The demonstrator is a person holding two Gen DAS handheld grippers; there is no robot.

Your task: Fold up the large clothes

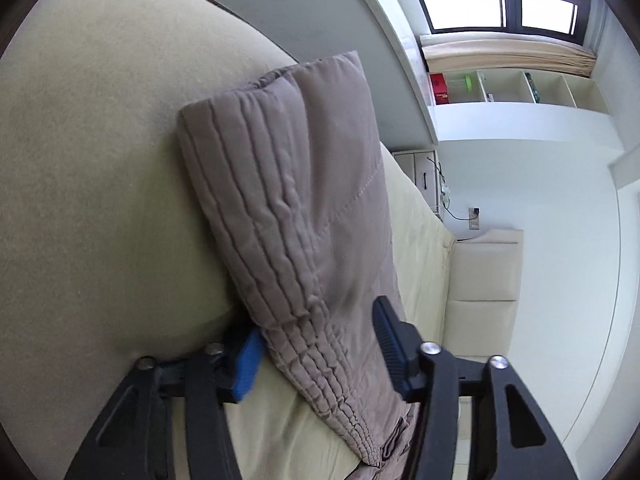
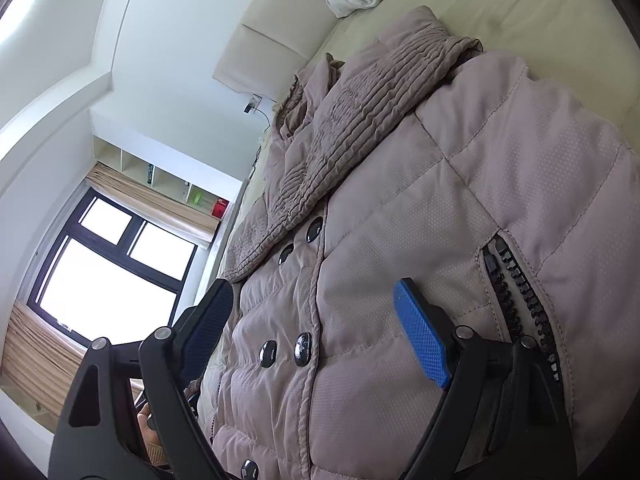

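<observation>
The left claw [image 1: 320, 344] stands open astride the ribbed cuff end of a taupe quilted sleeve [image 1: 296, 208], one blue pad at 9 o'clock of the cloth, the other at 3 o'clock, neither clearly pressing it. From there the sleeve's long axis runs away toward 11 o'clock, lying on the pale cream bed sheet [image 1: 88, 168].

The right claw [image 2: 320, 336] is open too, its fingers straddling the buttoned front of the taupe quilted puffer jacket [image 2: 400, 240], which lies flat on the bed and stretches toward 1 o'clock, with its ribbed collar [image 2: 360, 120] at the far end. A black pocket zipper [image 2: 516, 292] lies just beside the right finger, at 3 o'clock.

The left claw looks nearer to a grip: I judge that closing on the cuff and carrying the sleeve across the body comes next.
</observation>
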